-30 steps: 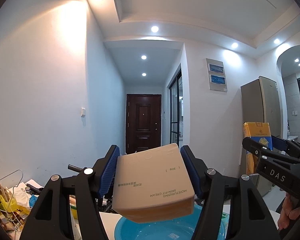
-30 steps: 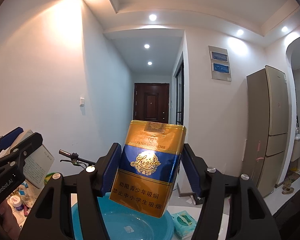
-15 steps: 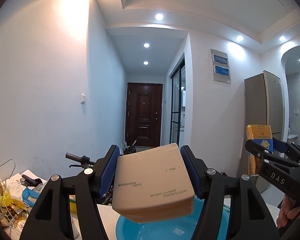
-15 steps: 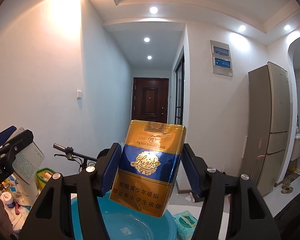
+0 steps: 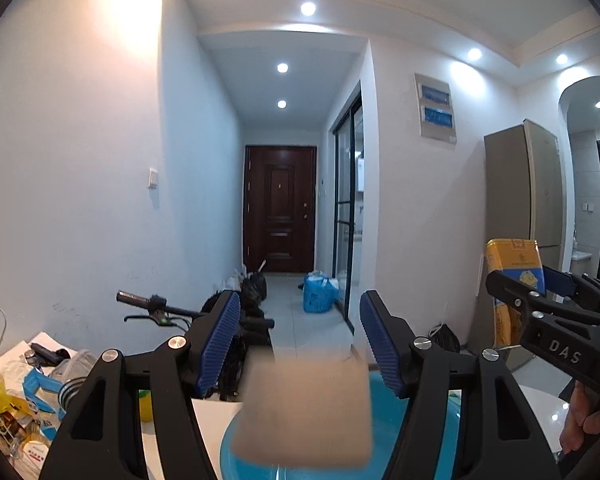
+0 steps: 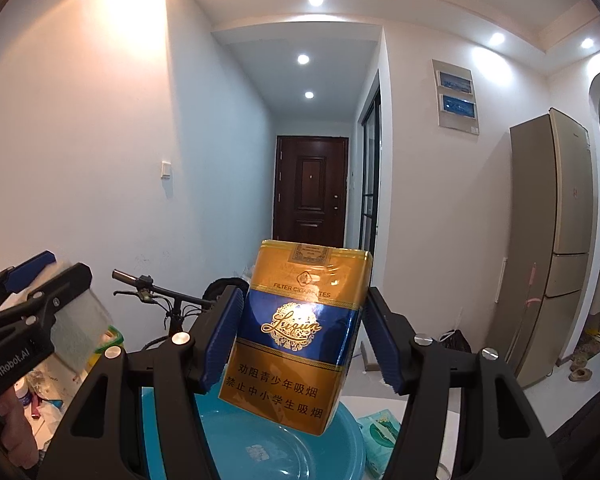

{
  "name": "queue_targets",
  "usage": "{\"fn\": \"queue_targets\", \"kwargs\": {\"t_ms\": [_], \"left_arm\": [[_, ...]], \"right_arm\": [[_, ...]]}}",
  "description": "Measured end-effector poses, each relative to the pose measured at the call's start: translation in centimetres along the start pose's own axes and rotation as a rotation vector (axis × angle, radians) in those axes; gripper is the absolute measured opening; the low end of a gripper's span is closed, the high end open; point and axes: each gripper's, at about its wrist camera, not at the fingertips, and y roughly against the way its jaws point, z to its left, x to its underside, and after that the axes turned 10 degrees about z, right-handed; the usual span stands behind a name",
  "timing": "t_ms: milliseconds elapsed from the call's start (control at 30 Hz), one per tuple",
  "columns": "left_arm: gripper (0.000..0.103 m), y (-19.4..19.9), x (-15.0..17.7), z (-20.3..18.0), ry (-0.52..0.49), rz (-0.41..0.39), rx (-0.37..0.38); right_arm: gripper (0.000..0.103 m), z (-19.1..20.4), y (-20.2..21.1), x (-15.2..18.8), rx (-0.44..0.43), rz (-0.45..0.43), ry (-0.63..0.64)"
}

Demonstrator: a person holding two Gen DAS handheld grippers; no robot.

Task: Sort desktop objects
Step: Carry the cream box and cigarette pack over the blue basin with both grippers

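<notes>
My left gripper (image 5: 300, 340) is open; its blue pads (image 5: 220, 340) stand apart. Below them the tan cream box (image 5: 304, 412) is blurred and falling over the blue basin (image 5: 420, 440). In the right wrist view the left gripper (image 6: 32, 304) shows at the left with the blurred box (image 6: 76, 324) dropping beside it. My right gripper (image 6: 300, 340) is shut on a gold and blue cigarette pack (image 6: 296, 336), held upright above the basin (image 6: 260, 444). The pack (image 5: 514, 268) also shows at the right of the left wrist view.
A white table (image 5: 204, 424) carries the basin. Clutter of bags and small items (image 5: 24, 392) lies at its left. A green tissue pack (image 6: 380, 436) lies right of the basin. A bicycle handlebar (image 5: 156, 306) is behind; a fridge (image 6: 552, 240) stands right.
My left gripper has opened and let go of the cream box, which is dropping toward the basin. Both views have tilted down a little. The right gripper still holds the pack.
</notes>
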Motion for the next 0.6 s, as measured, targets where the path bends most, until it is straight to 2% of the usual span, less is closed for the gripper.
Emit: {"fn": "queue_targets", "kwargs": {"t_ms": [133,233,600], "left_arm": [[0.065,-3.2,0.9,0.0,-0.005,0.070,0.009],[0.054,-5.9,1.8,-0.2,-0.012,0.150,0.018],[0.053,-15.7,6.1,1.4,0.023,0.473,-0.011]], "right_arm": [[0.060,-0.4,-2.0,0.8,-0.017,0.057,-0.014],[0.060,-0.5,-3.7,1.3,-0.010,0.101,-0.005],[0.060,-1.5,-10.6,4.2,-0.061,0.316,-0.014]]}}
